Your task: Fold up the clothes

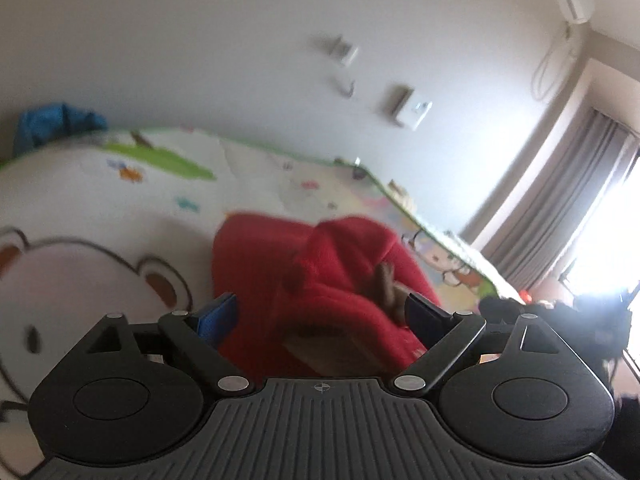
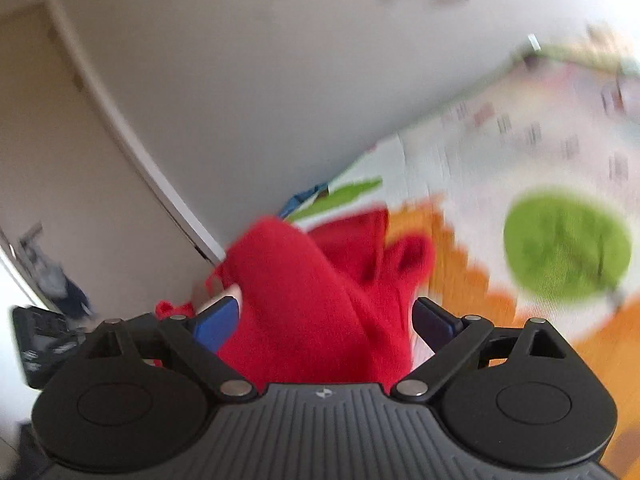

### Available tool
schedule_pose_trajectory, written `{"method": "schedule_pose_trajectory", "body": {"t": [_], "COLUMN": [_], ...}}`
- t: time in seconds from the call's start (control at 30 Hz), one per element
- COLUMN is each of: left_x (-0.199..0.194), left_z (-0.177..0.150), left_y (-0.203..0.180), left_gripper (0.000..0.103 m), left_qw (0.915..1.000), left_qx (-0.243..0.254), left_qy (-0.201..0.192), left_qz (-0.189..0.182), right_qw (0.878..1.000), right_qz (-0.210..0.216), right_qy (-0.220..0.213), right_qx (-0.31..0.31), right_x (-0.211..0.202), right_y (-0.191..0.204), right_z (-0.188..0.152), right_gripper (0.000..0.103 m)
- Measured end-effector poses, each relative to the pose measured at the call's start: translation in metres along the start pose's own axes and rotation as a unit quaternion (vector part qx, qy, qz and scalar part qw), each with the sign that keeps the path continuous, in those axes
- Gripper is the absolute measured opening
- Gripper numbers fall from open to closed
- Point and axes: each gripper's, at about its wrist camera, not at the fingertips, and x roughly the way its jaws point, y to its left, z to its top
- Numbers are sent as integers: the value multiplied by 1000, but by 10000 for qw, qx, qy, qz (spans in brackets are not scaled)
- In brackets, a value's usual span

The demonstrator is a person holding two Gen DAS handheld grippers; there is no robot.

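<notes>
Red knit garment (image 2: 320, 300) is bunching between both your spread claws, left gripper (image 1: 320, 316) and right gripper (image 2: 324, 316), neither clamping. Lifting now risks it slipping onto the play mat (image 1: 100, 208).

a padded play mat (image 1: 248, 184), white with a green border and printed cartoon figures, is seen spread flat up against a pale wall. a large bear face is printed at its near left, and an orange patch and a green round shape appear in the right wrist view (image 2: 460, 184). a bunched red fleece garment (image 1: 320, 264) is laid partly on the mat. a crumpled blue cloth (image 1: 56, 124) is seen at the mat's far edge, by the wall.
</notes>
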Motion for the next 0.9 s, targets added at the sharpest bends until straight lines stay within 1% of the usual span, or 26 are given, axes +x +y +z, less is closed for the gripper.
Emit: {"method": "schedule_pose_trajectory", "body": {"t": [0.03, 0.07, 0.1, 0.13, 0.17, 0.2, 0.23, 0.3, 0.33, 0.37, 0.43, 0.47, 0.53, 0.57, 0.6, 0.63, 0.7, 0.77, 0.8, 0.83, 0.87, 0.9], "left_x": [8, 14, 19, 21, 17, 11, 5, -11, -18, -22, -28, -27, -24, -23, -23, -24, -31, -39, -43, -45, -48, -49], "left_z": [-1, -2, -3, -2, 2, 7, 12, 21, 21, 18, 7, -2, -19, -24, -28, -30, -27, -19, -16, -13, -10, -8], "left_y": [5, 7, 9, 7, 1, -6, -10, -13, -11, -6, 6, 15, 31, 37, 43, 46, 49, 51, 51, 52, 53, 52], "left_gripper": [86, 71, 59, 56, 48, 44, 44, 43, 43, 44, 44, 44, 44, 45, 49, 50, 52, 54, 56, 58, 62, 66], "left_qw": [9999, 9996, 9992, 9991, 9994, 9994, 9993, 9984, 9978, 9977, 9975, 9975, 9964, 9958, 9953, 9951, 9960, 9977, 9983, 9984, 9981, 9976], "left_qx": [-98, -172, -238, -231, -123, 8, 135, 383, 458, 469, 443, 392, 286, 252, 222, 215, 217, 129, 53, 1, -42, -33], "left_qy": [121, 203, 273, 274, 180, 64, -62, -368, -474, -491, -437, -327, -114, -69, -33, -44, -139, -295, -389, -485, -581, -662], "left_qz": [-57, -116, -174, -223, -281, -343, -351, -191, -82, 44, 323, 498, 795, 873, 944, 964, 851, 598, 424, 306, 204, 183], "right_qw": [9996, 9984, 9971, 9965, 9974, 9979, 9978, 9946, 9915, 9874, 9769, 9710, 9613, 9564, 9527, 9507, 9478, 9473, 9484, 9511, 9538, 9568], "right_qz": [67, 134, 224, 258, 219, 179, 186, 201, 164, 128, -61, -169, -317, -378, -411, -418, -438, -493, -543, -524, -503, -454], "right_qy": [128, 257, 436, 573, 593, 612, 598, 567, 551, 534, 585, 618, 740, 811, 861, 848, 828, 823, 791, 720, 650, 532], "right_qx": [240, 480, 574, 544, 331, 117, -204, -846, -1165, -1482, -2053, -2305, -2635, -2780, -2886, -2953, -3049, -3057, -3023, -2957, -2891, -2824], "right_x": [8, 16, 24, 28, 31, 33, 33, 33, 34, 35, 48, 55, 68, 75, 82, 86, 89, 88, 81, 73, 64, 58], "right_y": [-9, -19, -23, -21, -12, -3, 9, 33, 44, 55, 71, 77, 79, 80, 80, 81, 81, 85, 86, 88, 90, 88], "right_z": [-8, -16, -21, -23, -18, -13, -6, 8, 11, 15, 16, 16, 13, 11, 7, 4, 3, 4, 6, 8, 10, 14], "right_gripper": [92, 87, 74, 72, 71, 70, 69, 65, 64, 64, 64, 64, 64, 64, 64, 67, 70, 75, 79, 79, 79, 81]}}
